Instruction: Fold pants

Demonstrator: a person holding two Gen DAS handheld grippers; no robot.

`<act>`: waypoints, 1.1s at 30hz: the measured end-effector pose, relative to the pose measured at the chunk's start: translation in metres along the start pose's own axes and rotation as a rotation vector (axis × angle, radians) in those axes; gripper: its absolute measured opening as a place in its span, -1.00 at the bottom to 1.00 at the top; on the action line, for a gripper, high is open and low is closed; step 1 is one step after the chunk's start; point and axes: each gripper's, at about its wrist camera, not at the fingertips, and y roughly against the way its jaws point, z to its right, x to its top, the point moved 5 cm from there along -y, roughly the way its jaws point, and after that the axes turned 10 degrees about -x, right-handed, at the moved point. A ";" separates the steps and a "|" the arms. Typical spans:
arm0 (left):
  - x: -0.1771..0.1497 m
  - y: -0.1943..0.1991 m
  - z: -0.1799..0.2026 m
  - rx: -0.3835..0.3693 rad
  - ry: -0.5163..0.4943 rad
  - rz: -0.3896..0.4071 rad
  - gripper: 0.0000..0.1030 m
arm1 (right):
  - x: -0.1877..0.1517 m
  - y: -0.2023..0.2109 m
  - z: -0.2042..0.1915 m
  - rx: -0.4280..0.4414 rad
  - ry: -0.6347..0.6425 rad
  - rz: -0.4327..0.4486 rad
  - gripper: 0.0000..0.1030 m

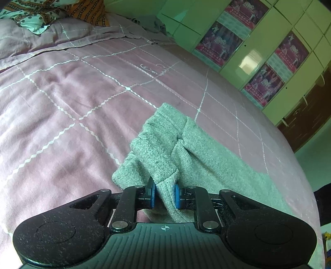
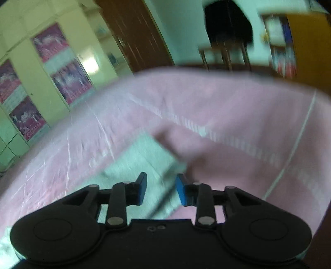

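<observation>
The grey knit pants (image 1: pixel 169 149) lie on the pink bedspread (image 1: pixel 62 107), partly folded, with a layer bunched up toward my left gripper (image 1: pixel 164 192). The left gripper's blue pads are shut on an edge of the pants fabric. In the blurred right wrist view the pants (image 2: pixel 144 157) lie just ahead of and under my right gripper (image 2: pixel 161 190), which is open with nothing between its pads. The pink bedspread (image 2: pixel 227 115) fills the space beyond it.
Green cupboards with posters (image 1: pixel 258 55) stand past the far edge of the bed. Patterned pillows (image 1: pixel 41 14) lie at the head of the bed. A dark chair (image 2: pixel 227 31) and a brown door (image 2: pixel 136 35) stand beyond the bed edge.
</observation>
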 end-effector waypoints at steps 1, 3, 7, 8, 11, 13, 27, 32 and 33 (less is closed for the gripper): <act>0.000 0.000 0.000 -0.003 0.004 0.004 -0.57 | 0.001 0.006 -0.007 0.021 0.027 0.028 -0.41; -0.001 0.000 0.001 0.004 0.004 0.008 -0.56 | -0.001 0.009 -0.029 0.082 0.102 0.029 -0.49; -0.003 0.006 0.004 0.032 0.018 0.036 -0.65 | -0.026 0.000 -0.108 0.238 0.264 -0.032 -0.49; -0.004 0.008 0.004 0.041 0.014 0.038 -0.64 | -0.035 -0.003 -0.137 0.301 0.300 -0.061 -0.49; -0.006 0.018 0.004 0.055 0.001 0.037 -0.58 | -0.067 0.003 -0.220 0.452 0.425 -0.109 -0.49; -0.006 0.035 0.002 0.139 -0.010 0.060 0.14 | -0.091 0.006 -0.268 0.541 0.490 -0.158 -0.49; 0.004 -0.095 0.098 0.079 -0.390 -0.181 0.19 | -0.218 0.038 -0.469 0.838 0.805 -0.359 -0.43; 0.006 -0.087 0.095 0.060 -0.332 -0.156 0.19 | -0.214 -0.007 -0.482 0.626 0.853 -0.266 -0.62; 0.005 -0.082 0.101 0.050 -0.354 -0.140 0.19 | -0.199 -0.016 -0.478 0.565 0.791 -0.253 -0.44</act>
